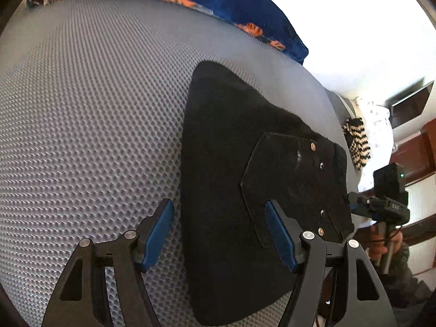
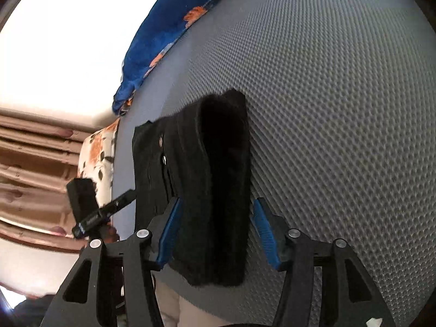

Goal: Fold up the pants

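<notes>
Pants [image 1: 234,190], black and folded into a compact bundle, lie on a grey dimpled mat [image 1: 90,125] near its edge; a blue flowered cloth [image 1: 245,8] runs along the mat's far side. Left gripper [image 1: 220,234] hovers above the bundle with its jaws spread wide, gripping nothing. Right gripper [image 2: 215,234] likewise stands wide, its blue pads [image 2: 263,229] straddling the folded bundle. Small metal rivets [image 1: 313,145] dot the pocket.
</notes>
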Demonstrator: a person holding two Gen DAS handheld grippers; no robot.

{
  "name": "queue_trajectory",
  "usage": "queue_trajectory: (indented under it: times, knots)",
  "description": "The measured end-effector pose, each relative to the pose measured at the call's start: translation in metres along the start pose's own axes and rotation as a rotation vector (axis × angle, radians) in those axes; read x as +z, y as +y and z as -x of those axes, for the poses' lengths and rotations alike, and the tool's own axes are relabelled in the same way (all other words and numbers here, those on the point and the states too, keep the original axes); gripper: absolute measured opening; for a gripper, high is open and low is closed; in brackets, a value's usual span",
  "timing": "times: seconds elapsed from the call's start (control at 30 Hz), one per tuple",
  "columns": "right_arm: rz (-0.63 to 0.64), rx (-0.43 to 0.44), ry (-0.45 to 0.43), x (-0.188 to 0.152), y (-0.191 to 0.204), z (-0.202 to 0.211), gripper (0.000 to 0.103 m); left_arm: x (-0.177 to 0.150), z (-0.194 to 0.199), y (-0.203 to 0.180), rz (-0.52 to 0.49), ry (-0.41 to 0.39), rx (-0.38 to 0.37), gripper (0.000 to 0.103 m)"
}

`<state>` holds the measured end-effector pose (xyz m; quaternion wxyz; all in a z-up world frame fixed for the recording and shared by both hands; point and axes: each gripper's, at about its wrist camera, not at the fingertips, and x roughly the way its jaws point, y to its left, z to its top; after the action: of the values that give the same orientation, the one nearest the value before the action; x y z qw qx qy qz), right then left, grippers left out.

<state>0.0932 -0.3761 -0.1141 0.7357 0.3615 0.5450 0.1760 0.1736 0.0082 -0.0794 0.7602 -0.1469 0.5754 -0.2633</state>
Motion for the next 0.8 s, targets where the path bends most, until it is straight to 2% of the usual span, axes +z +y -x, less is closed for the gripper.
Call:
queue_trajectory:
  times: [0.07, 0.23, 0.4, 0.57, 0.8]
  knots:
    - [-0.015, 0.033, 0.015, -0.005, -0.008, -0.001, 0.052, -0.001, -0.004, 0.001, 0.014, 0.02, -0.011, 0.069]
    - [-0.015, 0.053, 0.043, -0.001, -0.01, -0.016, 0.052, 0.002, -0.011, -0.002, 0.023, 0.021, -0.01, 0.069]
    - [-0.02, 0.087, 0.051, 0.009, -0.009, -0.027, 0.038, 0.011, -0.018, -0.008, -0.016, 0.016, -0.011, 0.069]
    - [-0.006, 0.135, 0.075, 0.018, -0.008, -0.034, 0.036, 0.021, -0.033, -0.021, -0.026, 0.01, -0.029, 0.069]
    - [0.005, 0.157, 0.063, 0.029, -0.004, -0.043, 0.035, 0.026, -0.046, -0.028, 0.004, -0.045, 0.003, 0.044]
